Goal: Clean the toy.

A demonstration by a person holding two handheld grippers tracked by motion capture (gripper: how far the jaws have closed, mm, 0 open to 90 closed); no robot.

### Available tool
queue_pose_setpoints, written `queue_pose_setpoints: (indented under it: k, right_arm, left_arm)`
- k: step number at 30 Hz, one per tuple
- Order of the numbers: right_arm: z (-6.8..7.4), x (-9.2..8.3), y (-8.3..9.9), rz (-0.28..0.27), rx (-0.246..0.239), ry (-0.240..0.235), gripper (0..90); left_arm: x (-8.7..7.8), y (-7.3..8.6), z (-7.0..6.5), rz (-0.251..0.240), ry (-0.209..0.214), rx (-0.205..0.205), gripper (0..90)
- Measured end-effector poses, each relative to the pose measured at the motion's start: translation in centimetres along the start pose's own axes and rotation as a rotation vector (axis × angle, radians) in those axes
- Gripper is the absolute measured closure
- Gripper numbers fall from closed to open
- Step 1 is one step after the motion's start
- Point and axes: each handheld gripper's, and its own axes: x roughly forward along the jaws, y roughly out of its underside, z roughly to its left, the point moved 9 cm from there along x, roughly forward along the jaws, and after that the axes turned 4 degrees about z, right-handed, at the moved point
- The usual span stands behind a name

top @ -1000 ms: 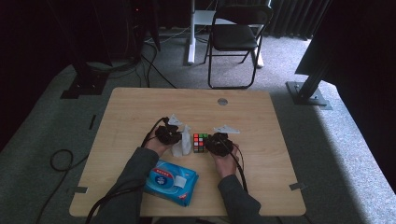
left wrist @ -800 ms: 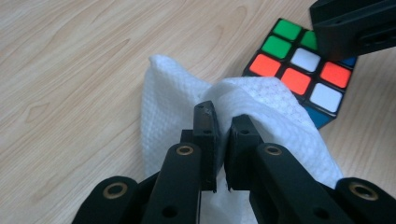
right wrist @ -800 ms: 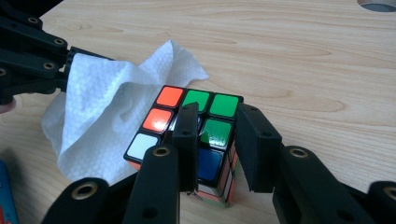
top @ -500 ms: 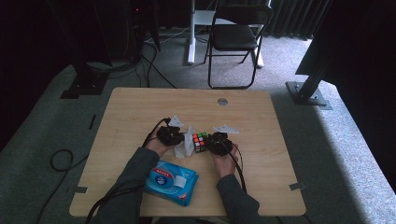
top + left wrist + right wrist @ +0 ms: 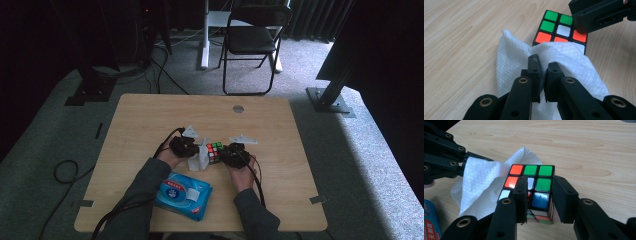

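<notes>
Lying shut, wipes pack (image 5: 182,193) beside cube (image 5: 214,151).

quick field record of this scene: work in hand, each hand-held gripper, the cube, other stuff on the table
work: wiping a puzzle cube with a white wipe
left hand-held gripper: shut on the wipe, pressing it to the cube's side
right hand-held gripper: jaws straddle the cube's top, just been opening; contact unclear
cube: on the wooden table, green, red and white stickers up
also: blue wipes packet near the table's front edge
</notes>
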Motion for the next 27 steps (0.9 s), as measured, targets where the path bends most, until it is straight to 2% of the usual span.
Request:
queue_pose_setpoints:
  k: [13, 19, 22, 27]
  right_arm:
    - [-0.3, -0.3, 0.2, 0.001, 0.011, -0.007, 68.8]
    - [-0.1, -0.3, 0.3, 0.004, 0.011, -0.016, 69.1]
    - [-0.1, -0.3, 0.3, 0.004, 0.011, -0.019, 69.0]
    - [0.0, -0.3, 0.3, 0.004, 0.012, -0.022, 68.9]
  left_arm:
    - [0.7, 0.0, -0.5, 0.040, 0.031, 0.015, 85.0]
    - [0.9, -0.6, -0.5, 0.033, 0.023, 0.015, 85.3]
    - [1.0, -0.8, -0.1, 0.030, -0.011, 0.016, 86.1]
    - [1.0, -1.2, 0.1, 0.016, -0.019, 0.002, 86.3]
